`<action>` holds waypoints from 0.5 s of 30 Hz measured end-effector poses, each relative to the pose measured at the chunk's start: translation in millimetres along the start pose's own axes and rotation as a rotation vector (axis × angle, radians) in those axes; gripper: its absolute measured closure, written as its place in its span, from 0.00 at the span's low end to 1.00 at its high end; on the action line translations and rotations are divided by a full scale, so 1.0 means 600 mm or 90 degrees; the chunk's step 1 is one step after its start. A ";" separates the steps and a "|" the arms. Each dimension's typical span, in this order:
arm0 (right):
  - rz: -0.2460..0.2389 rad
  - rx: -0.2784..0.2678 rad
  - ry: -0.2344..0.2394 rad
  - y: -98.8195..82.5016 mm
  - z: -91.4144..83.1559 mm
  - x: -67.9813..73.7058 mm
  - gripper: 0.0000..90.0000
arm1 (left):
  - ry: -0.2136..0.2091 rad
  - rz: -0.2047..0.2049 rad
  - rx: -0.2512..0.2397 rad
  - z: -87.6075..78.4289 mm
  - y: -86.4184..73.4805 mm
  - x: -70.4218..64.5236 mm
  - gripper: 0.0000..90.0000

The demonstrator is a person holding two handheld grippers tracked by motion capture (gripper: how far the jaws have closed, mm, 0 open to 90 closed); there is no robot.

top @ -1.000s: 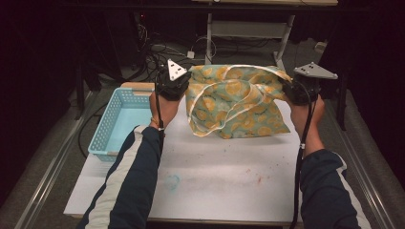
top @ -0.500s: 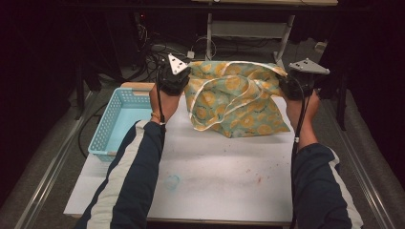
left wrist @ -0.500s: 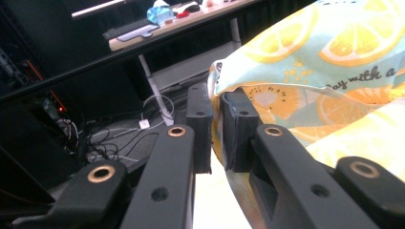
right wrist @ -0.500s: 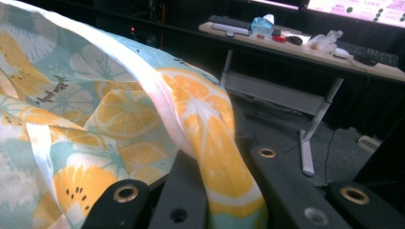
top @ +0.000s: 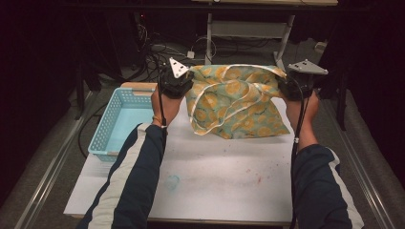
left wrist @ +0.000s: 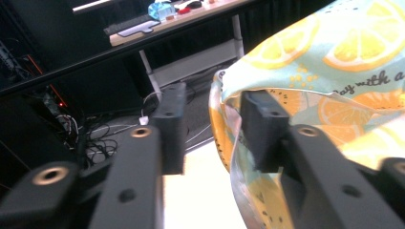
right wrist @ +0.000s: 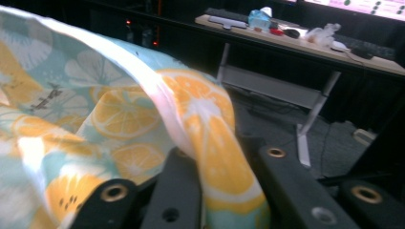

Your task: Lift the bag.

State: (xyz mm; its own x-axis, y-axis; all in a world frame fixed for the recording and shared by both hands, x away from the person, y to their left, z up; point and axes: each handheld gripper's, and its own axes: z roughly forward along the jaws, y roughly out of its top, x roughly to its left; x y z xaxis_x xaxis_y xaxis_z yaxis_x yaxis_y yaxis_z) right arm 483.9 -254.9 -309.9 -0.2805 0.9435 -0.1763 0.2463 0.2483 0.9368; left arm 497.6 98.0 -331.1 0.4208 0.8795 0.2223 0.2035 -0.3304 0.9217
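Cloth with a lemon-slice print, a bag (top: 236, 100) with pale straps, lies at the far part of the white table (top: 215, 181), stretched between the two grippers. The left gripper (top: 175, 82) sits at the bag's left top corner and the right gripper (top: 292, 86) at its right top corner, each held in a hand coming up from the near edge.

In the left gripper view the jaws stand apart with a clear gap between them, and they have just been opening. The bag's hemmed edge (left wrist: 224, 124) hangs in that gap and lies against the inner face of the jaw on the right of that view; the other jaw is clear of the cloth, with bare table and floor showing beside it. Most of the bag spreads up and off to the right of these jaws.

In the right gripper view the jaws have also just begun to part. A fold of the bag (right wrist: 215, 143) with a pale strap running along it is draped between them, filling the narrow gap; the cloth rises from the jaws and spreads away to the left of that view. Whether the pads press on it I cannot tell.

To the left of the left gripper, a light blue basket (top: 111, 125) rests on the table's left side, apart from the bag.
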 end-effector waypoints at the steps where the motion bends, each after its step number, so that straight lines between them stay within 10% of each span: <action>1: 0.001 0.001 0.001 0.000 -0.001 0.000 0.90 | -0.002 -0.001 0.001 0.000 0.000 0.000 0.65; 15: 0.009 -0.023 0.030 0.009 -0.008 0.013 0.50 | 0.013 0.038 0.042 0.009 -0.001 -0.001 0.73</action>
State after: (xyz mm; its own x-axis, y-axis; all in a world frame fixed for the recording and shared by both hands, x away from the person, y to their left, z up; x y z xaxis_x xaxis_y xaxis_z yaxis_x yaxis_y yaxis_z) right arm 478.9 -247.4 -304.8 -0.3211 0.9352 -0.1491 0.2172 0.2260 0.9496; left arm 502.1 95.4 -333.5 0.4153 0.8645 0.2831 0.2367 -0.4032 0.8840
